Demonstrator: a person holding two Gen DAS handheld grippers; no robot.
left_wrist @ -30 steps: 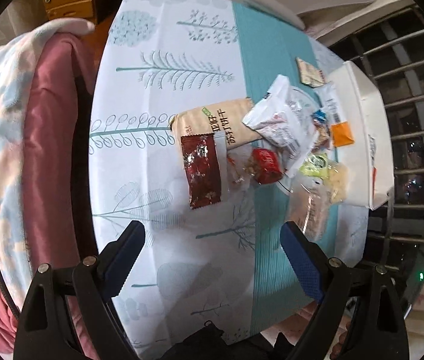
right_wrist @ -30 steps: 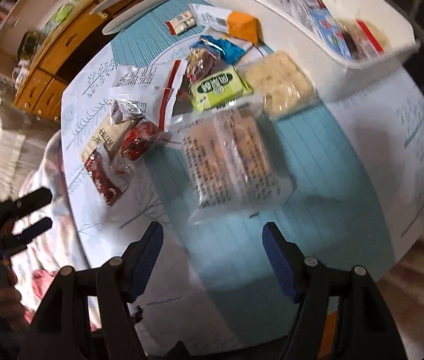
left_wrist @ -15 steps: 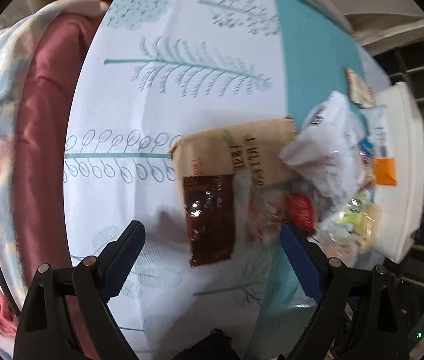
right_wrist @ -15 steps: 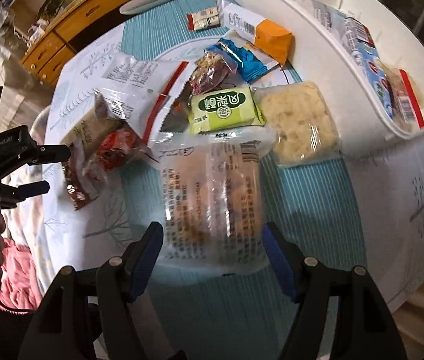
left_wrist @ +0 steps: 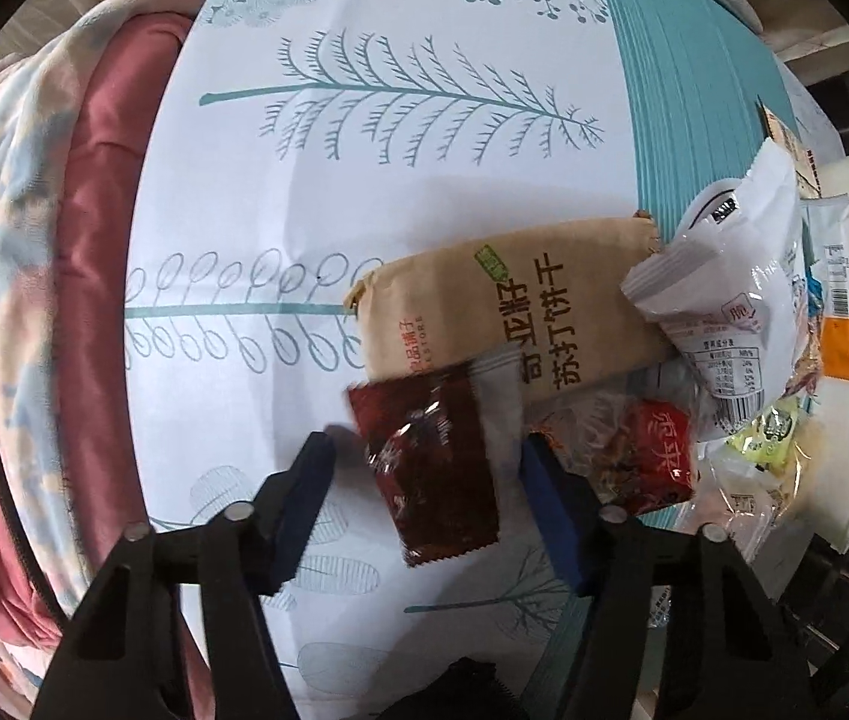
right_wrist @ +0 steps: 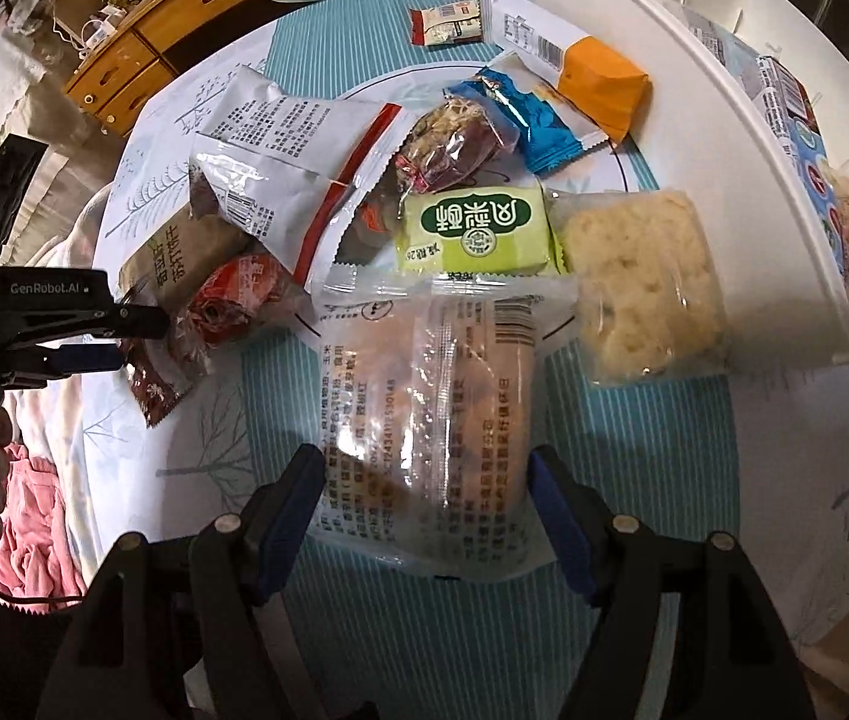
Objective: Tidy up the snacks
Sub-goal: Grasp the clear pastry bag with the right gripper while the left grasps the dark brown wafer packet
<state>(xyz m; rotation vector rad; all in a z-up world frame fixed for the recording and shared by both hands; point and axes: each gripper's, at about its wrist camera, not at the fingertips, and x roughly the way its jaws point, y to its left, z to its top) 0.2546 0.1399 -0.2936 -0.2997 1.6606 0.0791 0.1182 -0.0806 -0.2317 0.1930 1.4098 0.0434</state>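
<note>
Step in hand: double pick-up from the snack pile on the table (left_wrist: pixel 400 192), one packet per gripper. Nothing lifted yet as far as I can judge.

Left gripper (left_wrist: pixel 424 468): pointing down over the dark red packet (left_wrist: pixel 436 468) at the near left edge of the pile, its far end tucked against the brown cracker pack (left_wrist: pixel 514 324). Jaws have just been closing, now about half open with the packet between them. Right pad looks at the packet's edge, left pad shows a gap, so not clamped yet. Blur there, so contact is uncertain.

Right gripper (right_wrist: pixel 427 504): straddling the near end of the clear bread packet (right_wrist: pixel 424 414), which lies flat on the teal stripe, near side of the green packet (right_wrist: pixel 475 231). Jaws mid-open, pads just beside the wrapper edges, no visible squeeze.

Target is probably the white bin (right_wrist: pixel 832 192) on the far right, some packets already inside.

Next: finish closing both, lift straight up. The red packet's overlap with its neighbours could drag them. The clear wrapper is slick and loose, so grip the bread, not just film.
</note>
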